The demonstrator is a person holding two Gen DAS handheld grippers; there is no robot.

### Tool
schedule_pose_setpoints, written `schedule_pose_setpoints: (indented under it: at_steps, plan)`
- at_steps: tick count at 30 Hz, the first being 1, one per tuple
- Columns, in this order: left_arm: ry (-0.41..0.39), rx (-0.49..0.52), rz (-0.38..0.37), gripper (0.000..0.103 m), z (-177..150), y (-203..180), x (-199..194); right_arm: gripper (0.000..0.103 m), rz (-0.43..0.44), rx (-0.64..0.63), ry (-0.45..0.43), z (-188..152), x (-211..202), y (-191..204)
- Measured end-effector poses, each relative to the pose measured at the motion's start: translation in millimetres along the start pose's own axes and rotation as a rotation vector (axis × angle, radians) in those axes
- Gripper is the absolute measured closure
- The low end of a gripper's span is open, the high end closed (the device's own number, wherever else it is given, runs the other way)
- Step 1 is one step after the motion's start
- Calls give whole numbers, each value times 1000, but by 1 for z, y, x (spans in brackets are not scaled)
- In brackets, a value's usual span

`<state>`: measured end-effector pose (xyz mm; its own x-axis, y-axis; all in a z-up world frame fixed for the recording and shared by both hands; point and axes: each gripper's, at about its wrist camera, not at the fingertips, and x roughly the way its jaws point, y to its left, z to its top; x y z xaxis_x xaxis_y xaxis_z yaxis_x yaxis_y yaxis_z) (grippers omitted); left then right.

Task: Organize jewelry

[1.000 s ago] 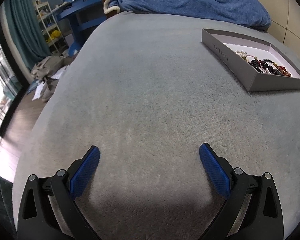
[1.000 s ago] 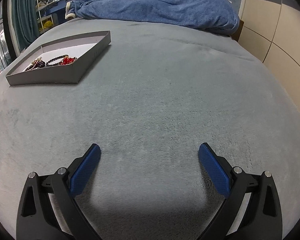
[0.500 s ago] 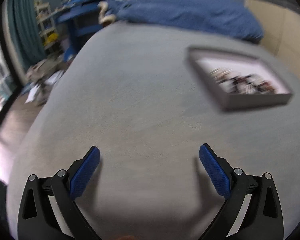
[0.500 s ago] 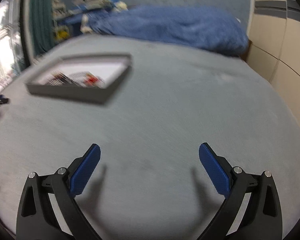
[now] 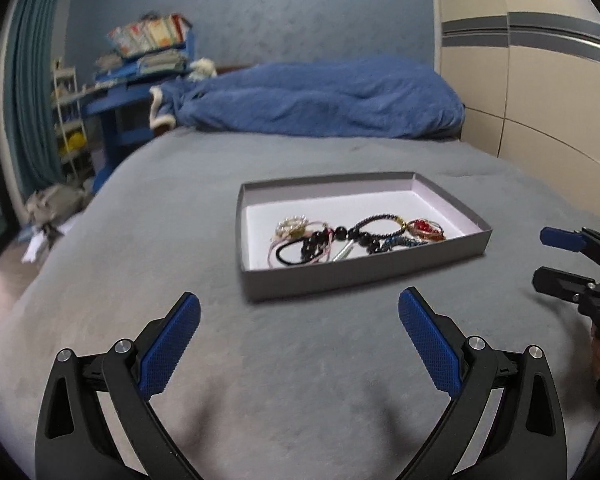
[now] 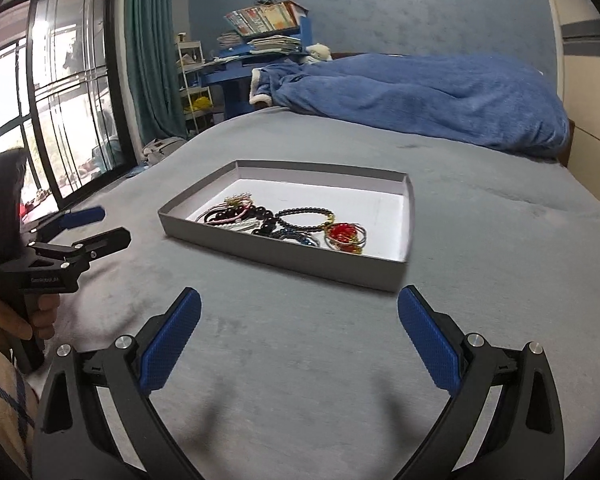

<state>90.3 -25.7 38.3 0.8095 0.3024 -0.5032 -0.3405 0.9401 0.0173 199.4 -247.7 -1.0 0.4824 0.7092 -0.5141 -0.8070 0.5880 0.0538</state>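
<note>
Left gripper (image 5: pixel 299 342) and right gripper (image 6: pixel 299 342): fingers spread wide, holding nothing, both short of the box (image 5: pixel 364 270). Jewelry (image 5: pixel 352 238) lies tangled in the box's near half, on the bed (image 5: pixel 160 240). Risk: linked strands lift together; soft bedding lets the box slide or tip.

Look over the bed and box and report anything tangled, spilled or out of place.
The jewelry lies in one tangled heap at the near end of the grey box; the far half of the box is bare. Nothing has spilled onto the bed. Both grippers, left and right, are open and hold nothing.
</note>
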Motion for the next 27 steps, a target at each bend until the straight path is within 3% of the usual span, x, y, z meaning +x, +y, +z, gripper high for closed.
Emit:
schedule_pose_setpoints:
  at_steps: [10, 27]
  plan:
    - [-13, -58, -40, 5, -11, 13, 6, 6, -19, 14, 15, -14, 3, -3]
    - [-20, -40, -35, 5, -12, 11, 6, 6, -25, -7, 10, -16, 3, 2]
